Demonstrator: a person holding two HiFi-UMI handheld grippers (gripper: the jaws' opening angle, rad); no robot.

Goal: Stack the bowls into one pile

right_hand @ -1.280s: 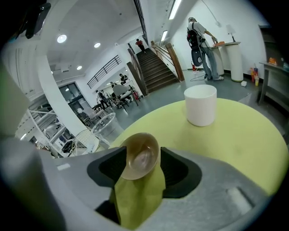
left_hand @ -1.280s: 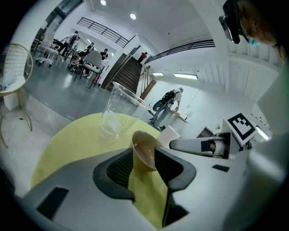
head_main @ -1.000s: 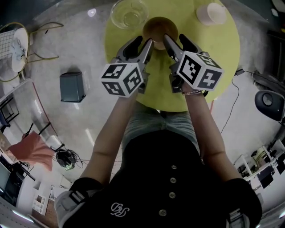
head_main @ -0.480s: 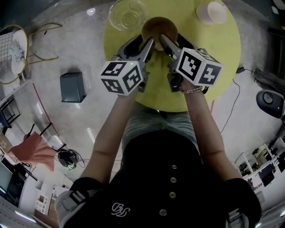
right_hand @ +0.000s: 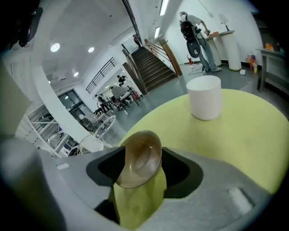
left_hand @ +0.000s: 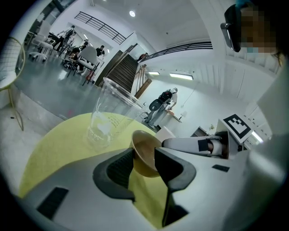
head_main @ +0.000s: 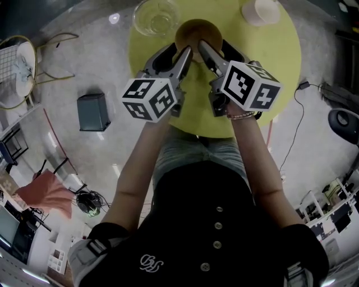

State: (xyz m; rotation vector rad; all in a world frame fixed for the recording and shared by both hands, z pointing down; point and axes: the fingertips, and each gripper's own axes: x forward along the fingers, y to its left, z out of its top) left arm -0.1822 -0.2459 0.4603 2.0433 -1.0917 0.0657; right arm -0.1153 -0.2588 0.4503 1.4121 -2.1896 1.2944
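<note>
My left gripper (left_hand: 144, 155) and right gripper (right_hand: 142, 158) each clamp the brown bowl (head_main: 197, 32). Nothing is stacked yet: glass bowl (head_main: 154, 15) and white bowl (head_main: 259, 10) stand apart on the table (head_main: 280, 56).

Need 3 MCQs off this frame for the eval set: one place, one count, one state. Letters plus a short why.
1. In the head view, where is the clear bowl relative to the brown bowl?
A) to its left
B) to its right
C) inside it

2. How many bowls show at the yellow table?
A) one
B) three
C) five

3. What is between the left gripper fingers?
A) nothing
B) a spoon
C) the brown bowl

Key:
1 A: the clear bowl stands left of the brown one, apart from it.
2 B: clear, brown and the white bowl.
3 C: its own view shows the brown bowl between the fingers. The right gripper holds it too.
</note>
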